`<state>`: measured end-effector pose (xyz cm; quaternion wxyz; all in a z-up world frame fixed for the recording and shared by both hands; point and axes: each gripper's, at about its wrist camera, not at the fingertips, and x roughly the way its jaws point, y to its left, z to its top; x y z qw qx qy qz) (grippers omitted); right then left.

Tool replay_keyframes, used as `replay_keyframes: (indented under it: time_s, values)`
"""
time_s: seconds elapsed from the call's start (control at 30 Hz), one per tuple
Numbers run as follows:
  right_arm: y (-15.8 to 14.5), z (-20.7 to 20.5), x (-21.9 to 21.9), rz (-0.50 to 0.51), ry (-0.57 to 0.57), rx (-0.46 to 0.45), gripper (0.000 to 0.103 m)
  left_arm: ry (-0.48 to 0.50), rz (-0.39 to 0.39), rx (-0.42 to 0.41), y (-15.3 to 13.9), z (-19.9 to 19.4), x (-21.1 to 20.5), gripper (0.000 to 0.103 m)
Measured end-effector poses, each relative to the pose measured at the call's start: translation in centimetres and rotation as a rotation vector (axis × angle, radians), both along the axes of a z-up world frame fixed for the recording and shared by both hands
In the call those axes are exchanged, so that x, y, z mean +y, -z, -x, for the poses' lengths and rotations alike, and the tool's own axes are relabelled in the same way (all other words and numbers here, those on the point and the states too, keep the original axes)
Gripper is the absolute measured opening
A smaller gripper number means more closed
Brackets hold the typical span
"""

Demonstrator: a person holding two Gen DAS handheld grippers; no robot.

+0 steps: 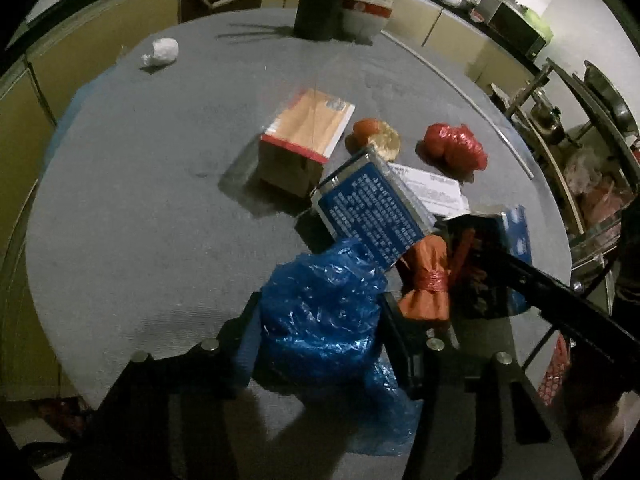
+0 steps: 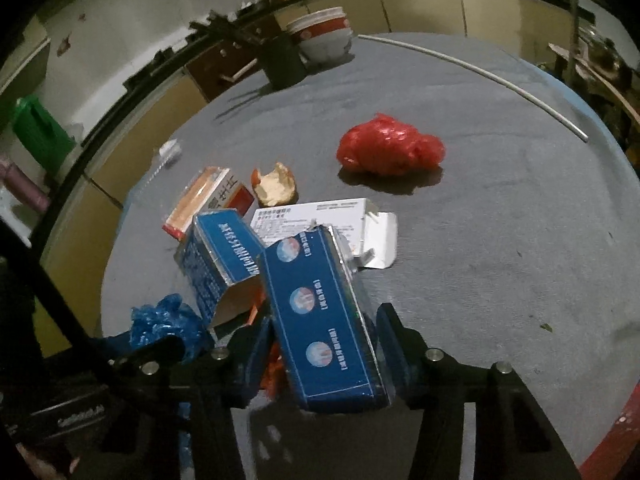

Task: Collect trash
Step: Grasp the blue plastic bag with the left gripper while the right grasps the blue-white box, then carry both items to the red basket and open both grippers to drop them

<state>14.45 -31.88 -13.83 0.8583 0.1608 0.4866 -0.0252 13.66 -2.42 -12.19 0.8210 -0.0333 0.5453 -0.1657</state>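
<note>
In the left wrist view a crumpled blue plastic bag point(image 1: 320, 312) fills the gap of my left gripper point(image 1: 320, 304), whose pads press on both sides of it. In the right wrist view my right gripper point(image 2: 322, 324) is shut on a long blue carton point(image 2: 324, 320) that tilts up off the grey table point(image 2: 500, 240). Beside it stands an open blue carton point(image 2: 218, 256). An orange wrapper tied with red point(image 1: 424, 280), a bitten apple point(image 2: 276, 186), a red plastic bag point(image 2: 390, 150), a tan and red box point(image 1: 304, 136) and a white leaflet point(image 2: 316, 216) lie around.
A white tissue wad point(image 1: 160, 52) lies far left. A black container point(image 1: 316, 12) and stacked bowls point(image 1: 366, 12) stand at the table's far edge. A thin white rod point(image 2: 480, 68) lies along the right rim. Cabinets and a metal rack surround the table.
</note>
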Motion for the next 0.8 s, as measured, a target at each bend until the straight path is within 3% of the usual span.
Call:
replay_keyframes:
  time_s: [0.43, 0.6, 0.8]
  values:
    - [-1.9, 6.4, -5.2, -0.301, 0.115, -0.134, 0.05, 0.041, -0.033, -0.157, -4.5, 4.9, -1.7, 0.056]
    - [-0.5, 7.7, -7.2, -0.429, 0.185, -0.135, 0.05, 0.057, -0.044, -0.148, -4.6, 6.0, -2.7, 0.056]
    - [1.9, 9.2, -9.7, -0.434, 0.291, -0.069, 0.052, 0.065, -0.067, -0.122, -3.4, 6.9, -3.3, 0.056]
